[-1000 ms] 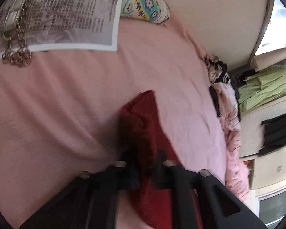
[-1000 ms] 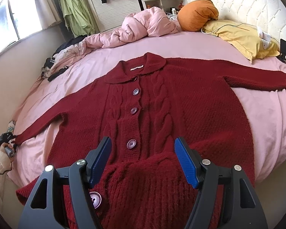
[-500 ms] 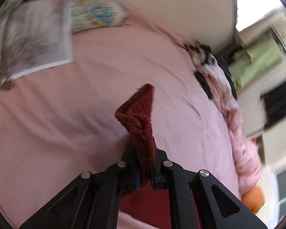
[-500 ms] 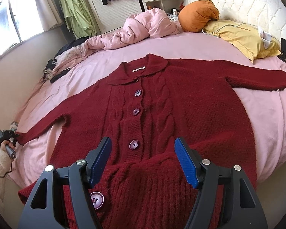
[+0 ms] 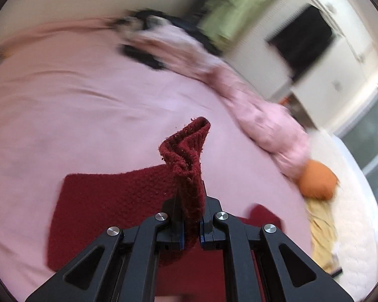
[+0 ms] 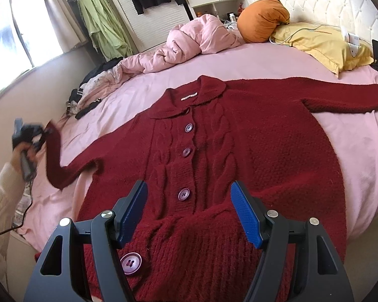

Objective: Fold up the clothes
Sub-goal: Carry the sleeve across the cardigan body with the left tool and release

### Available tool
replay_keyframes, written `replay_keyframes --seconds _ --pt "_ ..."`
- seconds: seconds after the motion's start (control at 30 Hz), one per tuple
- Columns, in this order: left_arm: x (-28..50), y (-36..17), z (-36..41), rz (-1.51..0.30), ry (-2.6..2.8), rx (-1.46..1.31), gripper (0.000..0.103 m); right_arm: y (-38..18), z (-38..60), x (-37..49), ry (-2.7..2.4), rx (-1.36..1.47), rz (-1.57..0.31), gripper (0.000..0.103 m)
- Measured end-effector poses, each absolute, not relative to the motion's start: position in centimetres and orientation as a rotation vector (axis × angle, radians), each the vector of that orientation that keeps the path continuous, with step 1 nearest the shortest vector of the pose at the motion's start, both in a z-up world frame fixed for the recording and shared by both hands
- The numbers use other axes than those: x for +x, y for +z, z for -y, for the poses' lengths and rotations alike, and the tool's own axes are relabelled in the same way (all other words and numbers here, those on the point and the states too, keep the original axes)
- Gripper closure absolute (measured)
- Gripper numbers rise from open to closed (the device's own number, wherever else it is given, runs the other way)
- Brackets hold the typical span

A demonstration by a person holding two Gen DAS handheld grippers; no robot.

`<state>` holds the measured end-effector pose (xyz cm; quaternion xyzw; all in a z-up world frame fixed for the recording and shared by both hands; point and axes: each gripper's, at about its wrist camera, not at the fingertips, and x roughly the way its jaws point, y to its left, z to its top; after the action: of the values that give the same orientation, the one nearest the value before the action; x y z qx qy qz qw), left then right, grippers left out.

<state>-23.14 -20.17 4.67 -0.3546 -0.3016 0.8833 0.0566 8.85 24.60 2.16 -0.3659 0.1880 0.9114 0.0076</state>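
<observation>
A dark red knitted cardigan [image 6: 239, 146] with purple buttons lies face up on the pink bed sheet [image 6: 252, 63], its right sleeve [image 6: 345, 95] stretched out flat. My left gripper [image 5: 191, 222] is shut on the cuff of the left sleeve [image 5: 189, 161], which stands up between its fingers; from the right wrist view the same gripper [image 6: 41, 132] holds that sleeve [image 6: 54, 161] lifted above the bed at the far left. My right gripper [image 6: 189, 212] hovers open over the cardigan's rumpled hem, its blue pads [image 6: 244, 214] apart with nothing between them.
A crumpled pink duvet [image 6: 189, 42], an orange cushion [image 6: 263, 19] and a yellow pillow [image 6: 322, 44] lie at the head of the bed. Dark clothes [image 6: 88, 100] sit at the bed's left edge. A white-sleeved arm [image 6: 0, 201] holds the left gripper. Wardrobe with green garments [image 6: 103, 25] behind.
My left gripper has lifted the sleeve cuff off the bed and swung it up and inward toward the cardigan's body. The right gripper has stayed open over the hem.
</observation>
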Motion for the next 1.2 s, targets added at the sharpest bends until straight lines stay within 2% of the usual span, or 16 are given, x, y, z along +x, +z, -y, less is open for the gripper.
replay_keyframes --seconds 0.17,0.3,0.57,0.67,1.07,1.2 --pt "-25.3 7.8 7.2 0.735 2.53 -1.054 0.094 2.1 -24.9 9.2 2.875 -1.127 -0.631 0.034" --pt "-25.7 8.4 -2.8 0.646 2.401 -1.071 0.094 2.0 -25.6 9.4 2.895 -1.118 -0.694 0.034" --pt "-23.8 3.8 -20.7 0.489 2.102 -1.243 0.094 1.5 -27.4 9.9 2.919 -1.097 -0.834 0.034" --pt "-22.5 1.4 -24.5 0.428 2.027 -1.307 0.094 1.4 -27.8 9.9 2.926 -1.094 -0.87 0.034" --pt "-19.7 -2.9 -30.7 0.241 1.819 -1.38 0.094 1.1 -28.6 10.0 2.925 -1.083 -0.959 0.034" --pt "-20.5 -5.1 -30.3 0.266 1.835 -1.463 0.094 1.0 -28.6 9.9 2.922 -1.085 -0.967 0.034"
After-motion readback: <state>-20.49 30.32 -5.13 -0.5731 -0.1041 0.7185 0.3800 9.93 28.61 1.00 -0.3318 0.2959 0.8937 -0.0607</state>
